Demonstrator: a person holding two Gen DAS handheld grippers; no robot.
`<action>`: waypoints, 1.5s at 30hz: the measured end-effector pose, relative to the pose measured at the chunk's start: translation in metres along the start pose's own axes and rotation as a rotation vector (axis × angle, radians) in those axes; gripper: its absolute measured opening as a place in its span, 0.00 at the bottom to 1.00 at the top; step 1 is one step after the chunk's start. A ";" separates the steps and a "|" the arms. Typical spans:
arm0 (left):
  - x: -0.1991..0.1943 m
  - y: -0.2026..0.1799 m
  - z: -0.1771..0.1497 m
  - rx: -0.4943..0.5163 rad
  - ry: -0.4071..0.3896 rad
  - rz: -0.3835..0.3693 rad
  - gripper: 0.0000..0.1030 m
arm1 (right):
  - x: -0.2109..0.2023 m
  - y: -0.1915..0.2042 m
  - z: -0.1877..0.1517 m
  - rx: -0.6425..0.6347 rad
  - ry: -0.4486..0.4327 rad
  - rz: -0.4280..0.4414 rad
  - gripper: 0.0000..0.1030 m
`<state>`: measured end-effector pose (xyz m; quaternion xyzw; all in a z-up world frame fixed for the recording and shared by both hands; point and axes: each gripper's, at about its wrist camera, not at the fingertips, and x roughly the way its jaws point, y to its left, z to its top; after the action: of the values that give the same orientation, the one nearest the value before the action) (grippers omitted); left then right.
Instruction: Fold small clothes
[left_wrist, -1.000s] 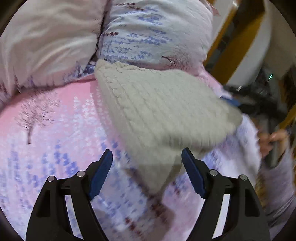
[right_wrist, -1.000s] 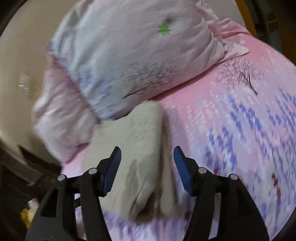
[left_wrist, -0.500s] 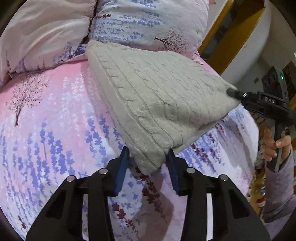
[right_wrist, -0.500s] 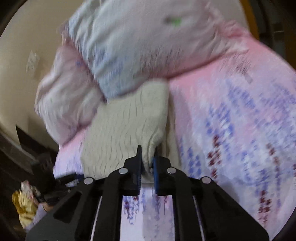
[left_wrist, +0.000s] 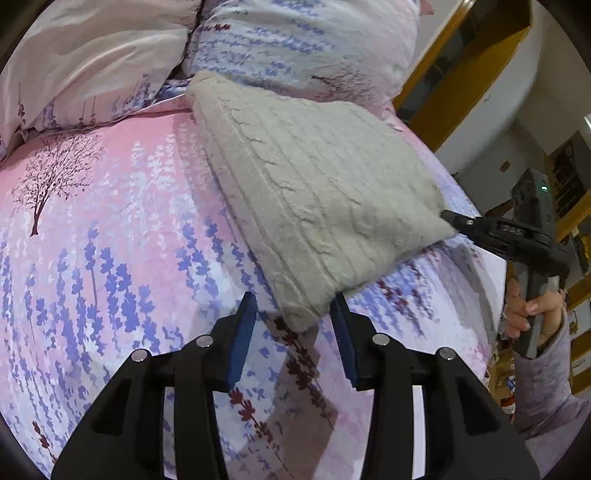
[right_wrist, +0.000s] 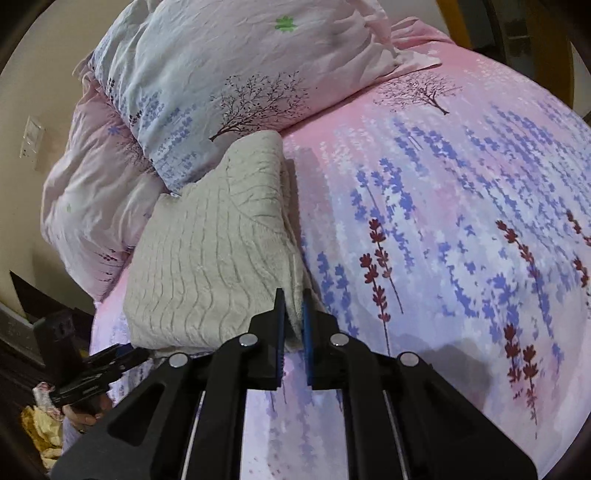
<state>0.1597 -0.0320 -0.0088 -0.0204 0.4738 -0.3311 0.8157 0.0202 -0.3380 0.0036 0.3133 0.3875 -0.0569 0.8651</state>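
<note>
**Knit on the bed, pinched at two corners**

Pink bedding printed with purple sprigs and bare trees covers the bed (left_wrist: 110, 229). Two pillows (right_wrist: 229, 74) in matching print are heaped at its head, and the knit's far edge lies against them. A doorframe (left_wrist: 461, 66) in yellow wood stands past the bed's edge.

Both tongs work the near edge of the cream knit (left_wrist: 317, 206). The left tongs (left_wrist: 293, 328) stand half-narrowed with the knit's nearest corner between the blue pads; the corner fills only part of the gap, and no pad plainly presses it. The right tongs (right_wrist: 291, 321) are clamped tight on another corner, fabric bunched between the pads. A hand (left_wrist: 532, 314) in a lilac sleeve carries them.

Cable-knit ribs run across the knit, which lies folded, thick and rather flat on the bed.
</note>
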 end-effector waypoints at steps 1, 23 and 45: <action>-0.004 0.001 -0.001 -0.002 -0.012 -0.019 0.44 | -0.001 0.002 -0.001 -0.006 -0.004 -0.013 0.07; -0.014 0.064 0.040 -0.344 -0.146 -0.175 0.83 | -0.021 -0.008 0.035 0.093 -0.053 0.071 0.72; 0.042 0.059 0.073 -0.467 -0.113 -0.216 0.44 | 0.073 0.002 0.074 0.149 0.193 0.318 0.29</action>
<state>0.2617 -0.0300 -0.0215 -0.2770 0.4861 -0.2962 0.7741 0.1186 -0.3698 -0.0096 0.4377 0.4090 0.0821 0.7965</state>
